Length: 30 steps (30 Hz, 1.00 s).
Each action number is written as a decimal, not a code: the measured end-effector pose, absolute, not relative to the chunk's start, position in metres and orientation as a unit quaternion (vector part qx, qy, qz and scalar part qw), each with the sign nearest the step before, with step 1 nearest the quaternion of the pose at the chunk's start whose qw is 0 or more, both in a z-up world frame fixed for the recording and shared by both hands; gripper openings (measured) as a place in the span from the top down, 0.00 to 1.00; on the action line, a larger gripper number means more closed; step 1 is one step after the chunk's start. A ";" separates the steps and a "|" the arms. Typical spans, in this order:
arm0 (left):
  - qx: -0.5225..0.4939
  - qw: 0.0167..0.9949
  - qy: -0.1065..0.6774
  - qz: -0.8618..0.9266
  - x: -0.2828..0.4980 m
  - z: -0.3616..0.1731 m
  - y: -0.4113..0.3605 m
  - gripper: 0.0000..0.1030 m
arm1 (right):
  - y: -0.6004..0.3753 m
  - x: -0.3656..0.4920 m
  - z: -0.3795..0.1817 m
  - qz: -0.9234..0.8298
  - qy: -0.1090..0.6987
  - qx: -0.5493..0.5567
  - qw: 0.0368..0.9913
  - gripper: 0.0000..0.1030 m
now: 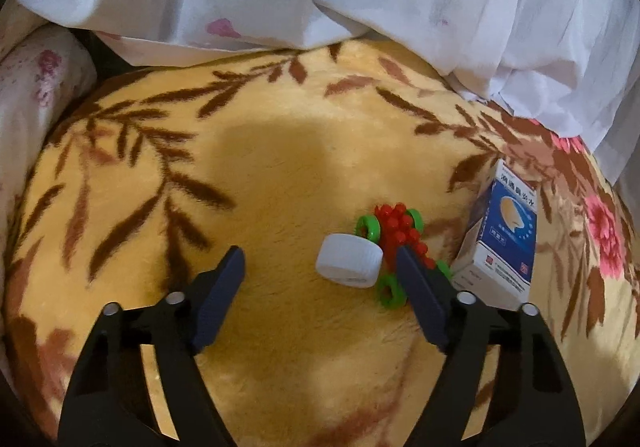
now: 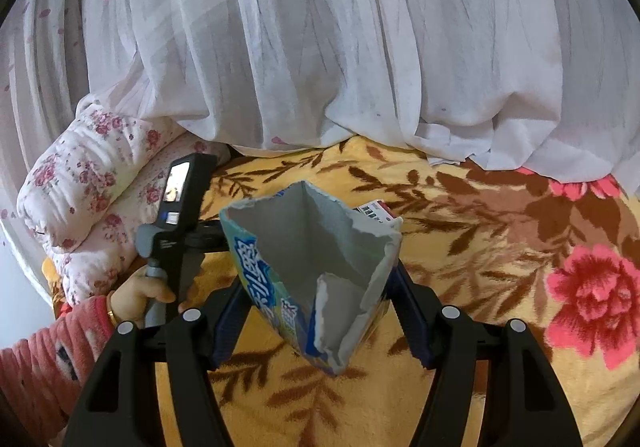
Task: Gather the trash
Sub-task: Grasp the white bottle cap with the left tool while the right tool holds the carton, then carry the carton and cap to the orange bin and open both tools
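My left claw (image 1: 320, 263) gapes wide over the plush yellow blanket (image 1: 260, 175), the ribbed white bottle cap (image 1: 349, 260) lying between its fingers. My right claw (image 2: 320, 299) pinches a torn, open-topped carton (image 2: 316, 267).

This is a bedroom in a home, seen across a bed. The bed is covered by a plush yellow fleece blanket (image 1: 280, 175) patterned with brown leaf sprays and large pink flowers, its pile soft and slightly rumpled. At the left side lies a rolled white quilt printed with small pink roses (image 2: 80, 183). Along the far edge hangs a sheer white curtain with scattered pink petal prints (image 2: 320, 47), gathered in deep folds that pool onto the blanket. Small household odds and ends lie on the blanket: a white ribbed plastic bottle cap (image 1: 349, 260), a red and green plastic beaded toy (image 1: 396, 231) and a blue and white cardboard medicine box (image 1: 504, 231).
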<state>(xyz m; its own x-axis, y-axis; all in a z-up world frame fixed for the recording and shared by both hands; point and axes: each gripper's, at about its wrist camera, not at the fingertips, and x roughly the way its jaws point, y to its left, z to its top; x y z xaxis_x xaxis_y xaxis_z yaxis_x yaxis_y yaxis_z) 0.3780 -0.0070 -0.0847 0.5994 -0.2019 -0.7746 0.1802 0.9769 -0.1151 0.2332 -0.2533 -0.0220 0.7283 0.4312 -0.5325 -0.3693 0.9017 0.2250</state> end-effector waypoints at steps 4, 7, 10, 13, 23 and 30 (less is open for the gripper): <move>-0.020 0.891 0.439 -0.113 0.386 -0.090 -0.007 0.43 | -0.253 0.231 -0.022 0.217 0.299 0.050 0.928 0.37; -0.026 0.890 0.441 -0.113 0.388 -0.093 -0.004 0.59 | -0.252 0.229 -0.024 0.215 0.298 0.043 0.929 0.36; -0.029 0.888 0.443 -0.122 0.386 -0.093 -0.004 0.70 | -0.252 0.229 -0.025 0.214 0.301 0.045 0.928 0.37; -0.028 0.887 0.443 -0.125 0.382 -0.090 -0.003 0.70 | -0.253 0.227 -0.023 0.216 0.302 0.051 0.927 0.37; -0.018 0.894 0.428 -0.135 0.323 -0.057 0.004 0.70 | -0.253 0.196 -0.012 0.223 0.292 0.045 0.929 0.37; -0.003 0.901 0.416 -0.125 0.238 -0.027 0.002 0.70 | -0.258 0.156 -0.007 0.221 0.297 0.045 0.928 0.37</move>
